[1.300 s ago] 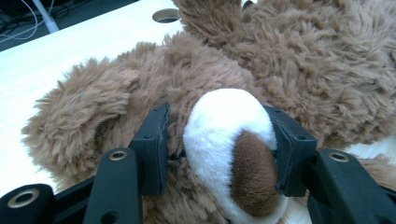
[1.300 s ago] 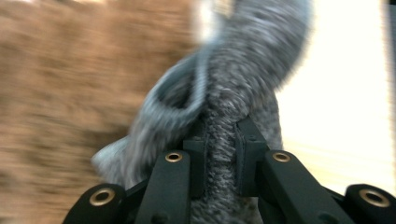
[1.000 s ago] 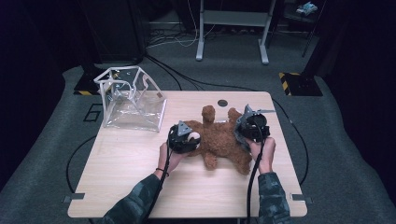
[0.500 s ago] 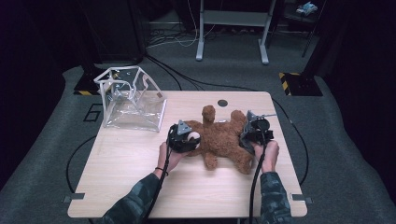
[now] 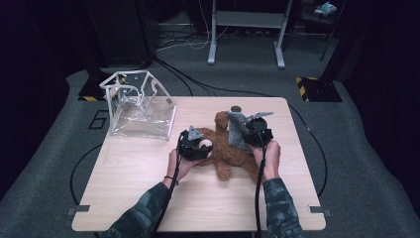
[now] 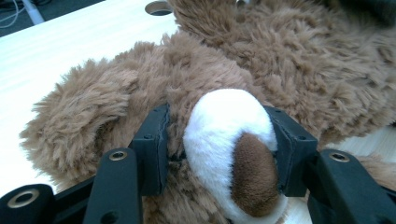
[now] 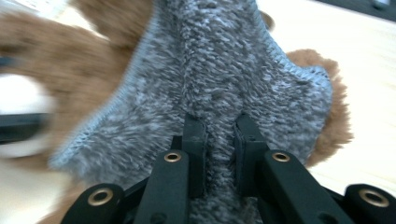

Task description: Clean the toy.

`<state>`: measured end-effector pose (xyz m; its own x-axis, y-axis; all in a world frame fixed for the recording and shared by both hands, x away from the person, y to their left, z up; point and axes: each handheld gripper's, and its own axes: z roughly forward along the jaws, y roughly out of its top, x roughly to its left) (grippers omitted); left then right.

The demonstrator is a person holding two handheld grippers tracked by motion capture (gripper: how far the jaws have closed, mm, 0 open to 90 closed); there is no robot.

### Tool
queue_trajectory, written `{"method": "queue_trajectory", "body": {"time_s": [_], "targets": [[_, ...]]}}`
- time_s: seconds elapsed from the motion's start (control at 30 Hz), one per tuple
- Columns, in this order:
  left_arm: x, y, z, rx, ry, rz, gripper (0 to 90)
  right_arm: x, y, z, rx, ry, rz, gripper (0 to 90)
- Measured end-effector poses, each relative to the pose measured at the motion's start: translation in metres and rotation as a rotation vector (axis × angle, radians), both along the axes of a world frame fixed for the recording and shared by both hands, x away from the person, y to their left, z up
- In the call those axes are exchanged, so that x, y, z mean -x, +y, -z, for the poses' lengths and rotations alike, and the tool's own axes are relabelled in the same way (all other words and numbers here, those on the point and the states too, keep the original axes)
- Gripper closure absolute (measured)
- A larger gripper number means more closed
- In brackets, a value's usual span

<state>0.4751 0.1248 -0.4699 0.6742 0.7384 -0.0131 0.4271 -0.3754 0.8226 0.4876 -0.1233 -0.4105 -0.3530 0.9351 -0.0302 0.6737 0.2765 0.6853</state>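
A brown teddy bear (image 5: 224, 157) lies on the wooden table (image 5: 148, 188). My left gripper (image 5: 202, 148) is shut on its white muzzle (image 6: 224, 130), one jaw on each side, with the brown nose facing the camera; the gripper (image 6: 222, 151) holds the head still. My right gripper (image 5: 246, 135) is shut on a fold of grey knitted cloth (image 5: 236, 129), which stands up over the bear's body. In the right gripper view the cloth (image 7: 210, 70) spreads out ahead of the jaws (image 7: 219, 140), with brown fur behind it.
A clear plastic box (image 5: 141, 106) with a white frame stands at the table's back left corner. A dark round hole (image 5: 236, 108) sits near the far edge behind the bear. Bare tabletop lies in front of the hands.
My right gripper has shifted left, toward the bear's middle, and the grey cloth now stands up beside it. The left gripper and the bear's head have stayed put.
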Motion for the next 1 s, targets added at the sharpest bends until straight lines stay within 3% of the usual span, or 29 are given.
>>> {"method": "queue_trajectory", "body": {"time_s": [0.1,0.2,0.3,0.33,0.37,0.43,0.47,0.5,0.53,0.57,0.63,0.67,0.83,0.9,0.93,0.97,1.0], "targets": [[-0.002,0.001,-0.001,-0.003,0.007,0.008,46.9,-0.005,-0.009,0.006,-0.009,0.004,0.031,78.3],[-0.006,0.002,-0.002,0.007,0.029,0.014,47.0,-0.008,-0.019,0.014,0.043,0.025,0.075,78.4],[-0.009,0.002,-0.003,0.010,0.053,0.014,46.9,-0.004,-0.022,0.007,0.029,0.013,0.084,78.3],[-0.010,0.002,-0.004,0.004,0.053,0.019,46.8,0.004,-0.014,-0.005,0.020,-0.031,0.062,78.3],[-0.012,0.003,-0.005,0.001,0.069,0.021,46.8,0.008,-0.007,-0.011,0.017,-0.046,0.032,78.3],[-0.012,0.002,-0.005,0.007,0.061,0.018,46.6,0.012,0.003,-0.016,0.010,-0.051,0.003,78.2],[-0.012,0.001,-0.005,-0.001,0.066,0.015,46.5,0.016,0.025,-0.022,-0.003,-0.052,-0.060,78.1],[-0.012,0.001,-0.005,-0.001,0.066,0.015,46.4,0.016,0.025,-0.022,-0.003,-0.052,-0.060,78.1],[-0.012,0.001,-0.005,-0.004,0.065,0.017,46.3,0.014,0.048,-0.019,0.000,-0.042,-0.118,77.9],[-0.012,0.002,-0.005,0.000,0.066,0.017,46.3,0.014,0.048,-0.019,0.000,-0.042,-0.118,77.9],[-0.013,0.002,-0.005,0.000,0.065,0.018,46.3,0.007,0.068,-0.008,0.014,-0.021,-0.159,77.7],[-0.012,0.002,-0.004,0.010,0.062,0.012,46.3,0.001,0.077,0.001,0.061,-0.009,-0.163,77.9],[-0.012,0.004,-0.004,0.017,0.068,0.021,46.3,-0.002,0.069,0.005,0.094,-0.024,-0.136,78.4],[-0.012,0.004,-0.003,0.021,0.065,0.022,46.3,0.000,0.058,0.002,0.100,-0.027,-0.108,78.3],[-0.011,0.005,-0.003,0.015,0.069,0.028,46.2,0.002,0.044,0.000,0.111,-0.034,-0.063,78.3],[-0.011,0.005,-0.003,0.015,0.069,0.028,46.2,0.002,0.044,0.000,0.111,-0.034,-0.063,78.3],[-0.010,0.004,-0.002,0.030,0.054,0.015,46.2,0.002,0.027,0.001,0.097,-0.025,-0.019,78.2]]}}
